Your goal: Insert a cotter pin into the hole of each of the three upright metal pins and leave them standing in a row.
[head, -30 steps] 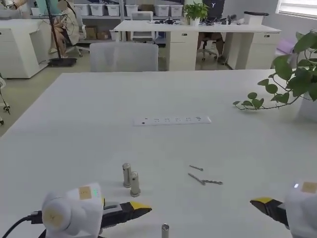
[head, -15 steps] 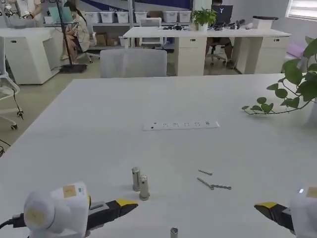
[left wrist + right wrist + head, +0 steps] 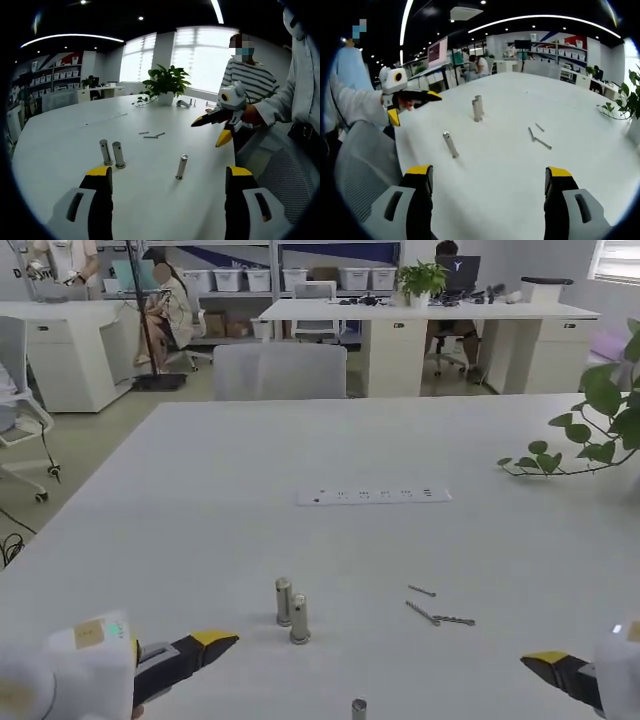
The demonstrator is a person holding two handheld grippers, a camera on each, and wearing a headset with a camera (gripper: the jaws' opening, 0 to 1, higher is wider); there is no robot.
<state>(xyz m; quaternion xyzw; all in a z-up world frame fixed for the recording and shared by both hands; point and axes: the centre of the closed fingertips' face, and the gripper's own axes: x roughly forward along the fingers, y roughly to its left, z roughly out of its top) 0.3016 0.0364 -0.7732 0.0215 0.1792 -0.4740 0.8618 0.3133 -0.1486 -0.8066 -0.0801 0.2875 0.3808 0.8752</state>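
The cotter pins [image 3: 455, 620] are thin, stiff wire. They look light and lie flat on the smooth table [image 3: 200, 500], so I expect one to skid or flip under a careless pinch. I would take one across its middle or near the thicker end, though I cannot tell which end is the head. They lie close together ahead of my right gripper [image 3: 488, 171], toward its right jaw.

The metal pins [image 3: 119, 154] are polished cylinders, probably heavier, hard and slippery. Their small bases should tip easily. I would clamp one low on the barrel to steady it, clear of the hole, which I can't make out. Two stand side by side just ahead of my left gripper [image 3: 168, 172], off its left jaw. The lone pin [image 3: 182, 166] stands ahead between its jaws.

Both grippers are spread wide and carry nothing. I hold them low over the near part of the table, well apart, tips turned inward toward each other, with the pins between them.
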